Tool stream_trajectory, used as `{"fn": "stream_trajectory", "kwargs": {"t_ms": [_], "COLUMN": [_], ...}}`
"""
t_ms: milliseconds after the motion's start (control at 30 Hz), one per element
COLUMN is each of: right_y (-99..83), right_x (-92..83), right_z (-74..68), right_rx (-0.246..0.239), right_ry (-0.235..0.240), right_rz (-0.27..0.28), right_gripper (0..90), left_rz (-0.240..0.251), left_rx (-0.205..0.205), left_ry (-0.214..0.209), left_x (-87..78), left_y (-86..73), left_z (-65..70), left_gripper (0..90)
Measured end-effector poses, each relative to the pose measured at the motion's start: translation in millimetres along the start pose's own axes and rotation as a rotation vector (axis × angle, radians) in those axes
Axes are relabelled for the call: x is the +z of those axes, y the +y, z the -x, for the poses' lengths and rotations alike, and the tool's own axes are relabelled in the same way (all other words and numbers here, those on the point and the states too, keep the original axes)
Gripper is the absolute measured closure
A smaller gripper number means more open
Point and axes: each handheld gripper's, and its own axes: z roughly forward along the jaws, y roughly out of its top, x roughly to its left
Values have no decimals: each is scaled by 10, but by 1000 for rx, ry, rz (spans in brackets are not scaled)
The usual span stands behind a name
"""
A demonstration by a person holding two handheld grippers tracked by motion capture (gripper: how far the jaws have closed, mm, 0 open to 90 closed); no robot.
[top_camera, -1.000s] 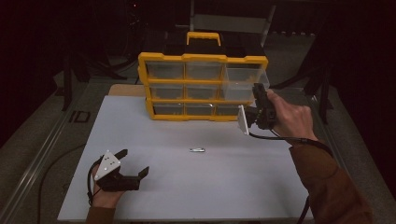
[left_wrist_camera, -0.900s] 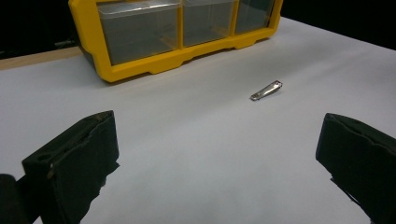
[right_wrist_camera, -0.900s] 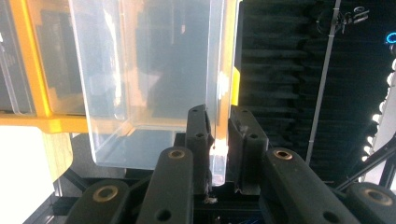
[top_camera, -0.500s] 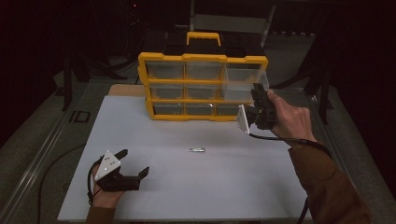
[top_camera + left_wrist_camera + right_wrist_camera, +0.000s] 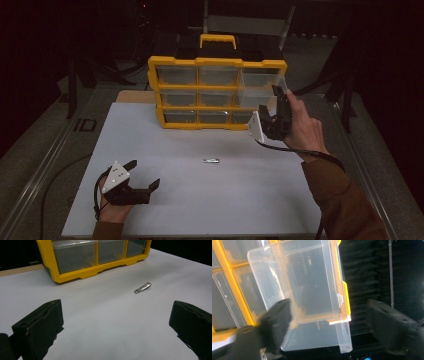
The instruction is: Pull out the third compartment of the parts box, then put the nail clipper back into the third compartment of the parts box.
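Right claw (image 5: 274, 107) stands at the pulled-out clear drawer (image 5: 260, 87) in the top right of the yellow organizer (image 5: 217, 62); its jaws have just been opening and now stand spread, with the drawer's front between them but not gripped. The step in hand appears to be releasing the opened drawer, which looks empty, as do the neighbouring compartments. Left claw (image 5: 142, 175) rests spread on the white surface (image 5: 250, 200). The next move likely calls for fetching the nail clipper (image 5: 211, 161), which lies mid-surface.

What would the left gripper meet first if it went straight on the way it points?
Probably the nail clipper on the table; the left gripper aims a little left of it, so it may pass and reach the organizer.
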Motion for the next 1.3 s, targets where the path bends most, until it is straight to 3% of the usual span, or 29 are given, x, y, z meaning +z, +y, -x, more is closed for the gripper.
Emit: {"fn": "stream_trajectory", "kwargs": {"t_ms": [167,533,633,833,867,967,1300], "right_y": [45,94,100,103,103,113,147], "right_x": [2,-44,-59,-133,-133,-182,-217], "right_z": [-47,-148,-183,-149,-149,-119,-167], "right_rx": [73,301,343,472,472,537,646], "right_ry": [3,47,60,97,97,151,277], "right_rz": [16,46,54,86,86,111,150], "right_gripper": [93,91,91,91,91,91,91], "left_rz": [0,-3,-3,-2,-2,-6,-6], "left_rx": [-2,0,-2,-2,-2,4,2], "left_ry": [0,-2,-3,-3,-3,-3,-4], "left_x": [4,6,7,9,9,9,7], "left_y": [-1,0,-1,-1,-1,-1,-2], "left_z": [-1,3,2,-1,-1,8,7], "left_gripper": [1,1,1,1,1,1,1]}}
